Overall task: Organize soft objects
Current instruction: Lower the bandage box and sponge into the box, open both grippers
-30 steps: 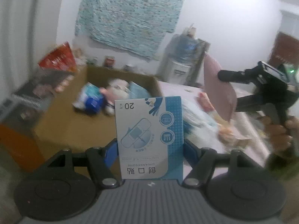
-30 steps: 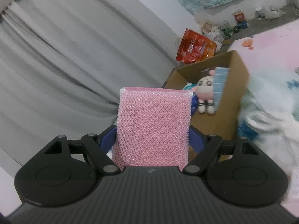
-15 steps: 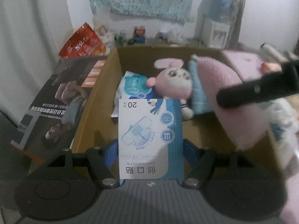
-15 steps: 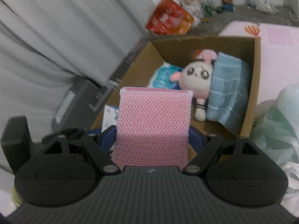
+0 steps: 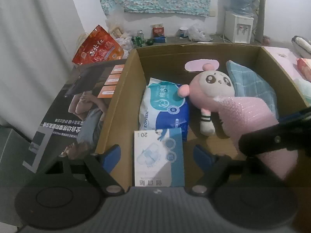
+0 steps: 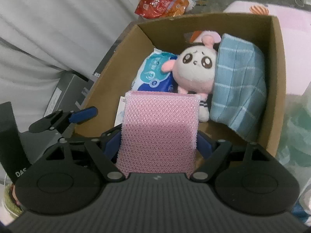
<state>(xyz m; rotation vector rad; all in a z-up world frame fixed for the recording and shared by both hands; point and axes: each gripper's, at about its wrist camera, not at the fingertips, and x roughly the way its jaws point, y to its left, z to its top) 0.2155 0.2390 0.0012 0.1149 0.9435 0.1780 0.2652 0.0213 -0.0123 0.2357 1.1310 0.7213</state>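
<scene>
Grippers tilt down over the cardboard box (image 5: pixel 120 104): left gripper (image 5: pixel 157 153) freeing the plaster packet (image 5: pixel 158 159).

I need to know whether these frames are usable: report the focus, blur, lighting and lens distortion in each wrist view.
Left wrist view: dim and bluish, strong fisheye bending with dark corners; cardboard box and plush toy fairly sharp, bandage box pale and soft. Right wrist view: brighter and even, the same curvature; pink sponge crisp, no glare, right edge soft.

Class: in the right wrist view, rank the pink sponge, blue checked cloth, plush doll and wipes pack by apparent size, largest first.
1. pink sponge, inflated by closeness
2. blue checked cloth, nearly alike
3. plush doll
4. wipes pack, partly hidden
</scene>
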